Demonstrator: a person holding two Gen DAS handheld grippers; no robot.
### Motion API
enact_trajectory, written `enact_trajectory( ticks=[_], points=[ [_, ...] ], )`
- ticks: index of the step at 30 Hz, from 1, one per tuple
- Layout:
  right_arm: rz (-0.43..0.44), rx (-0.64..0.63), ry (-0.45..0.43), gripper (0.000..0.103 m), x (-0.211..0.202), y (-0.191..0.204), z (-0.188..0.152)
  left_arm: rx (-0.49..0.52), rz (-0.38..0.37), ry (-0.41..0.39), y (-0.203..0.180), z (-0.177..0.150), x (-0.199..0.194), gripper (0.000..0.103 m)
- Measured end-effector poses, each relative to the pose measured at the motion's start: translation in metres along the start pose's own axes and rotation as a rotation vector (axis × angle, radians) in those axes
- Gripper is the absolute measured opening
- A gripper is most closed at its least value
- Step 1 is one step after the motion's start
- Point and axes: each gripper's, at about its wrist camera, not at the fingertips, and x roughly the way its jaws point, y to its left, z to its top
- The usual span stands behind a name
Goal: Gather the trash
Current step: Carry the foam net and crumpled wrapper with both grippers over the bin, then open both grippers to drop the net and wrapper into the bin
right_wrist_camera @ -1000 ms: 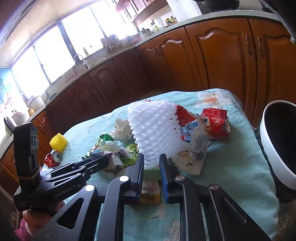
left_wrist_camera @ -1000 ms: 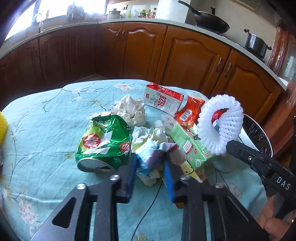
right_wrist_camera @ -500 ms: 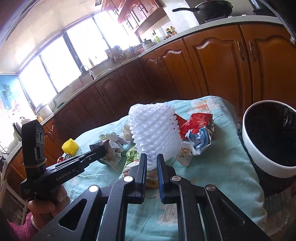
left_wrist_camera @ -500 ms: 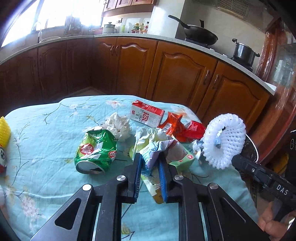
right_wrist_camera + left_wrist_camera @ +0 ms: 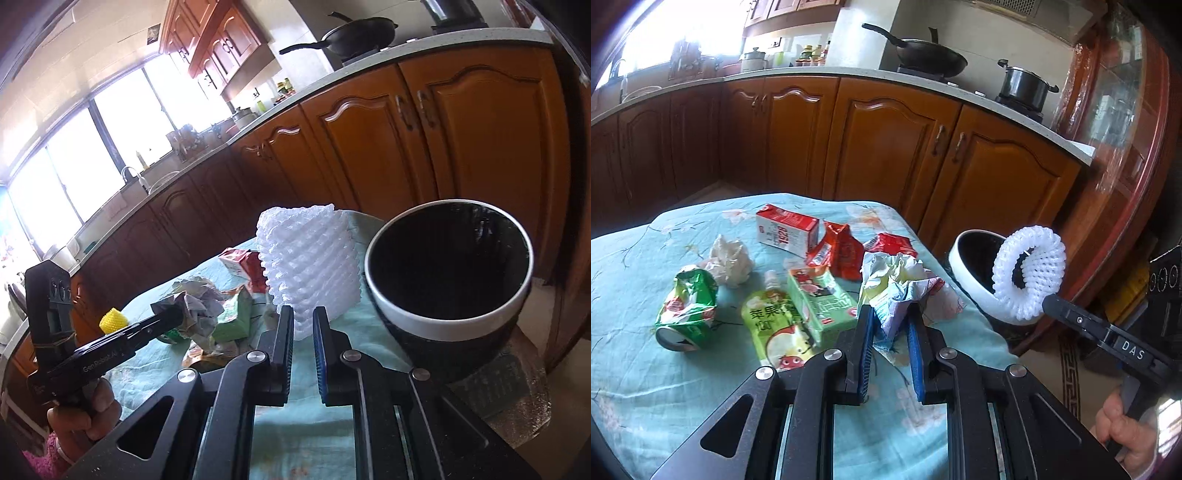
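Crumpled paper (image 5: pixel 899 291) pinched in left hand-held gripper (image 5: pixel 890 325), raised above bench (image 5: pixel 635 387). Right hand-held gripper (image 5: pixel 303 328) clamps white foam net (image 5: pixel 308 266), trash bin (image 5: pixel 448 328) just right of it.

left gripper (image 5: pixel 889 320) lifted crumpled paper (image 5: pixel 899 281) off table, right gripper (image 5: pixel 303 325) carried foam net (image 5: pixel 308 266) toward bin (image 5: pixel 448 325), now beside rim

Table (image 5: pixel 646 387) draped in a pale blue floral cloth. On it lay a crushed green can (image 5: pixel 687 310) at left, white tissue (image 5: pixel 729 255) beyond, a green pouch (image 5: pixel 775 334), a green carton (image 5: pixel 822 301), a red-and-white carton (image 5: pixel 786 229) far, and red wrappers (image 5: pixel 838 254).
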Motion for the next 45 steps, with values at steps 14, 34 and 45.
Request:
enact_trajectory(
  ticks=[14,34,45],
  points=[
    [-0.12,0.084,-0.013,0.01,-0.011,-0.062,0.006,0.09,-0.065,0.051,-0.057,0.014,0.054,0.016],
    [-0.18,0.1,0.019,0.01,0.003,-0.11,0.032,0.146,-0.102,0.115,-0.114,0.06,0.153,0.017],
    [-0.22,0.11,0.065,0.015,0.021,-0.128,0.045,0.149,-0.094,0.177,-0.126,0.072,0.204,0.022]
  ],
)
